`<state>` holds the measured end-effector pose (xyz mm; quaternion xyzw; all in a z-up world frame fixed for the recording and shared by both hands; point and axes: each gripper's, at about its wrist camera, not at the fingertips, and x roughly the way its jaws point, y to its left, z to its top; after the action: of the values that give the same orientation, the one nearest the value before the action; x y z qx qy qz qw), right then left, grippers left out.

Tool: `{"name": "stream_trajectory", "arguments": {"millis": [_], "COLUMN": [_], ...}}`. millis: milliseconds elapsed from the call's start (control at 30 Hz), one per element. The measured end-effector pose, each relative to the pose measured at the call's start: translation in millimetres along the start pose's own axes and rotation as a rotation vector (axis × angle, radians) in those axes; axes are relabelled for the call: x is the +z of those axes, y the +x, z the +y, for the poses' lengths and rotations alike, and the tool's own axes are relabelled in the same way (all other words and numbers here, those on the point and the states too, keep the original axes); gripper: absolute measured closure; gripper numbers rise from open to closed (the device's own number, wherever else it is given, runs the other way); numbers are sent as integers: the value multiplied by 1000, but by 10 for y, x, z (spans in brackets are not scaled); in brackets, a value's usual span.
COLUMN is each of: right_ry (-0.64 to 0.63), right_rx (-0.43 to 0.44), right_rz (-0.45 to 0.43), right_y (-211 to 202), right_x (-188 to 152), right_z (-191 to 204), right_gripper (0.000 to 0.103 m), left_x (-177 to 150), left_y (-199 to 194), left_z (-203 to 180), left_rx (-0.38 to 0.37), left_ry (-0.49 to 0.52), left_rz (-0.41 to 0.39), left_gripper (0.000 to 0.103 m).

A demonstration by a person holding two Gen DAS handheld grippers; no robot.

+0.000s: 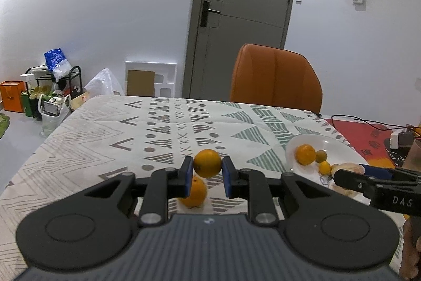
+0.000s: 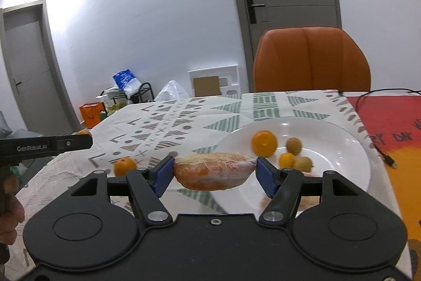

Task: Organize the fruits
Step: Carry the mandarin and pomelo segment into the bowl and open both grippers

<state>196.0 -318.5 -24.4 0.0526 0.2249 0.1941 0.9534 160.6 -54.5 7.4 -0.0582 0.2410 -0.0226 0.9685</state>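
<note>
Patterned tablecloth [image 1: 105, 138] covers the table to its far edge, where an orange chair [image 1: 276, 78] stands; the broad left part of the cloth is open, and a red mat [image 2: 389, 117] with a black cable [image 2: 379, 149] borders the white plate [image 2: 350, 149] on the right. Left gripper [image 1: 206, 175], raised above the cloth, is clamped on a round orange [image 1: 208, 163]; a second orange [image 1: 196, 192] rests on the cloth directly below it. Right gripper [image 2: 214, 173], pointing slightly downward at the plate's near-left rim, holds a peeled pinkish citrus segment [image 2: 214, 171] with white pith, lengthwise between its blue pads. On the plate: one orange fruit [image 2: 264, 143], a small yellow fruit [image 2: 287, 160] and two greenish-brown ones [image 2: 294, 146], [image 2: 303, 163]
</note>
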Motion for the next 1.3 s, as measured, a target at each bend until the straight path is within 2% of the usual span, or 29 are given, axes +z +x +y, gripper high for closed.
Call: {"name": "stream_trajectory", "arguments": {"millis": [467, 1100, 1167, 1233, 1300], "right_ry": [47, 84, 93, 104, 110], "right_rx": [-84, -140, -156, -169, -157], "right_rz": [-12, -18, -36, -42, -42], "right_y": [38, 187, 187, 182, 158], "right_x": [29, 96, 98, 99, 95], "right_z": [-428, -810, -839, -864, -866], "right_gripper": [39, 38, 33, 24, 23], "left_x": [14, 89, 86, 81, 72], "left_y": [269, 654, 699, 747, 791], "left_z": [-401, -803, -848, -898, -943], "left_rx": [-69, -134, -142, -150, -156], "left_ry": [45, 77, 82, 88, 90], "left_rz": [30, 67, 73, 78, 86], "left_gripper": [81, 81, 81, 81, 81]}}
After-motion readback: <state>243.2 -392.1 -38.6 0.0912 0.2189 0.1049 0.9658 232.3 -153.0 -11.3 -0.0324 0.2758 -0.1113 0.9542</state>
